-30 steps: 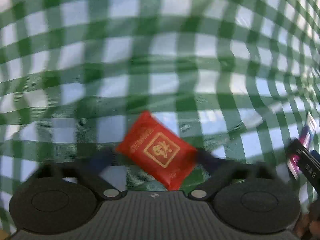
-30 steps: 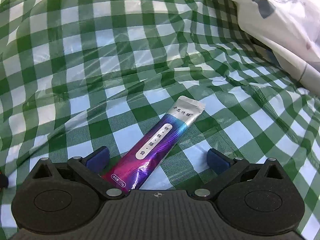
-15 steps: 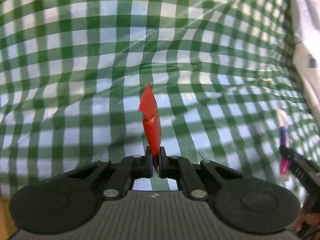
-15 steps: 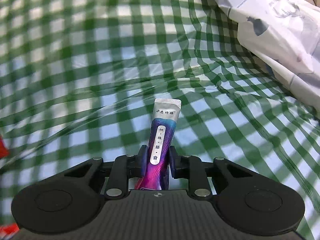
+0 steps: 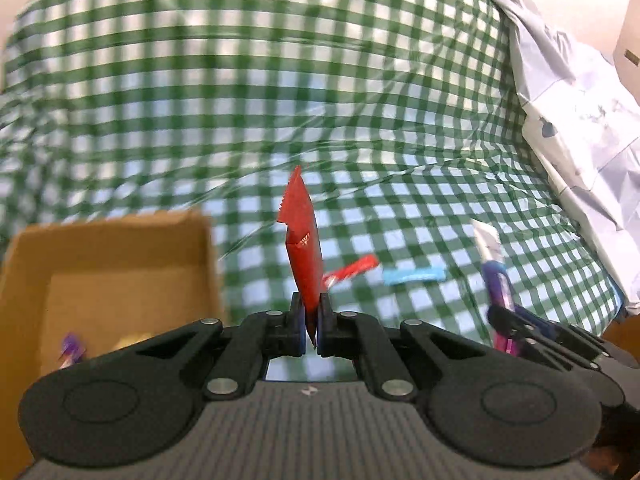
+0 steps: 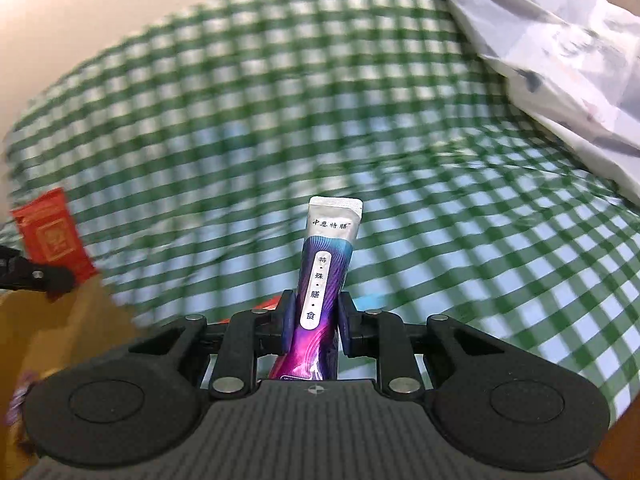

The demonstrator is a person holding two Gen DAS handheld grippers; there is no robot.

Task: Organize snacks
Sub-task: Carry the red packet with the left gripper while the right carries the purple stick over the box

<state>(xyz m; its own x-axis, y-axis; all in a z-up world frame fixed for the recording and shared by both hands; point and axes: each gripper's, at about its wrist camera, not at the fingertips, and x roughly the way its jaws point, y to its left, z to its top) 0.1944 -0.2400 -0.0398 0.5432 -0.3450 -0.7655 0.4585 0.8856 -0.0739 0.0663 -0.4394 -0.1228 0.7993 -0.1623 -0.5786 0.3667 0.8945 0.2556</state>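
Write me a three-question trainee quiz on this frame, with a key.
1. True or false: the left gripper grips a red packet.
2. What does the right gripper hold? A) blue wrapper B) purple sachet C) nothing
3. Fill in: the cardboard ___ lies left of the left gripper.

Key: 1 true; 2 B; 3 box. Both pairs of jaws are shut on their items, above the checked cloth.

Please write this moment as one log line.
left gripper: shut on red packet | right gripper: shut on purple stick | box: near left
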